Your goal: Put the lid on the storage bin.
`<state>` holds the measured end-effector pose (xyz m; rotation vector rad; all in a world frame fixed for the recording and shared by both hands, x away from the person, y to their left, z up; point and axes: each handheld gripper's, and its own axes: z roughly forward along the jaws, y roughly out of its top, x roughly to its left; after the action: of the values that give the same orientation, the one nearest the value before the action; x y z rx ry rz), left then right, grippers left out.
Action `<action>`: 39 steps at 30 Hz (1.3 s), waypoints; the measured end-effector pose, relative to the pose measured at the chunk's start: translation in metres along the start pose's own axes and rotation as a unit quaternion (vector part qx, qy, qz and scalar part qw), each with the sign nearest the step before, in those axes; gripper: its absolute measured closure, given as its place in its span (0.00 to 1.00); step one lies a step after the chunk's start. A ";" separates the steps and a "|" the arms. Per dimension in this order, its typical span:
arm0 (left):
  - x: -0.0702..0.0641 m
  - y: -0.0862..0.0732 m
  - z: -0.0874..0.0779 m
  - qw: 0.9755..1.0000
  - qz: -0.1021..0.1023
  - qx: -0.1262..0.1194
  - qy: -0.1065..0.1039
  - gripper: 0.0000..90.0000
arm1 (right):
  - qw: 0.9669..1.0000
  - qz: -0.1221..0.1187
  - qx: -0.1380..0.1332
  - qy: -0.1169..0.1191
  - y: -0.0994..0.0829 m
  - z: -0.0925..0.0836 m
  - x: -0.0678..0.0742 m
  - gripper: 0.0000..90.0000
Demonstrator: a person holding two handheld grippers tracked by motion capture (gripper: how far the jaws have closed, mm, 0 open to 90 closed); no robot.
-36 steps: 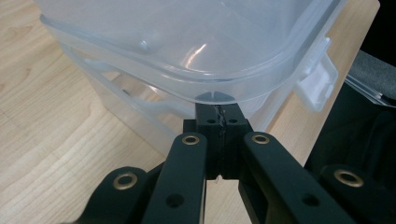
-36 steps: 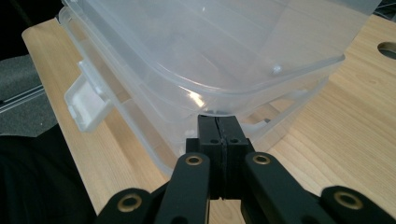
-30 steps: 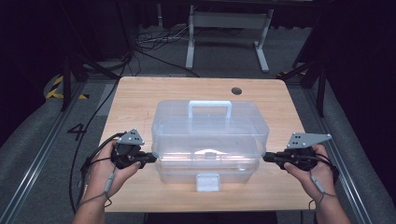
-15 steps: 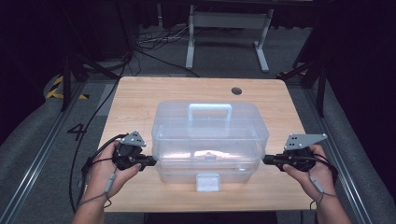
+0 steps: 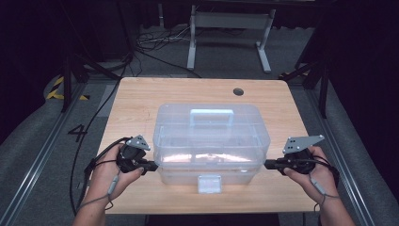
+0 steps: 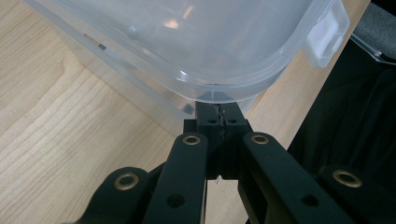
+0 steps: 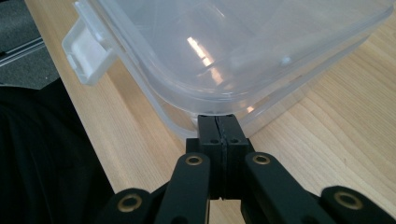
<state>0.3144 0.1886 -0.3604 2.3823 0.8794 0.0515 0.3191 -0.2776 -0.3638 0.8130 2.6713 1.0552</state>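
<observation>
A clear plastic storage box [image 5: 211, 141] with a lid, a top handle [image 5: 211, 113] and a white front latch [image 5: 210, 182] stands on the wooden table [image 5: 141, 99]. My left gripper [image 5: 155, 165] is shut, and its tips meet the box's left side just under the lid's rim. In the left gripper view the left gripper [image 6: 218, 106] has its joined jaws against the underside of the lid's rounded corner [image 6: 219, 91]. My right gripper [image 5: 267, 164] is shut at the box's right side in the same way. The right gripper [image 7: 217, 119] tucks below the lid edge [image 7: 210, 105]. Nothing lies between either pair of jaws.
A dark round hole [image 5: 238, 91] sits in the table's far right. Beyond the table, cables [image 5: 155, 44] and a metal stand [image 5: 230, 23] lie on the floor. The front edge runs close to both hands. The latch [image 6: 327, 35] [image 7: 86, 53] hangs over that edge side.
</observation>
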 end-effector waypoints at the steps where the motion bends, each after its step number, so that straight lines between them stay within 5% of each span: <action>1: 0.000 0.000 0.000 1.000 0.001 0.003 0.000 1.00 | 1.000 -0.001 0.002 0.001 0.000 0.000 0.000 1.00; 31: 0.000 -0.001 0.007 0.998 0.018 0.059 -0.013 1.00 | 0.998 -0.007 0.065 0.004 -0.002 0.011 0.002 1.00; 39: 0.001 -0.004 0.005 0.998 0.014 0.056 -0.015 1.00 | 0.999 -0.005 0.050 0.008 -0.001 0.005 0.000 1.00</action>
<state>0.3140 0.1890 -0.3662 2.4924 0.8547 -0.0226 0.3198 -0.2753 -0.3685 0.8118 2.7577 0.9354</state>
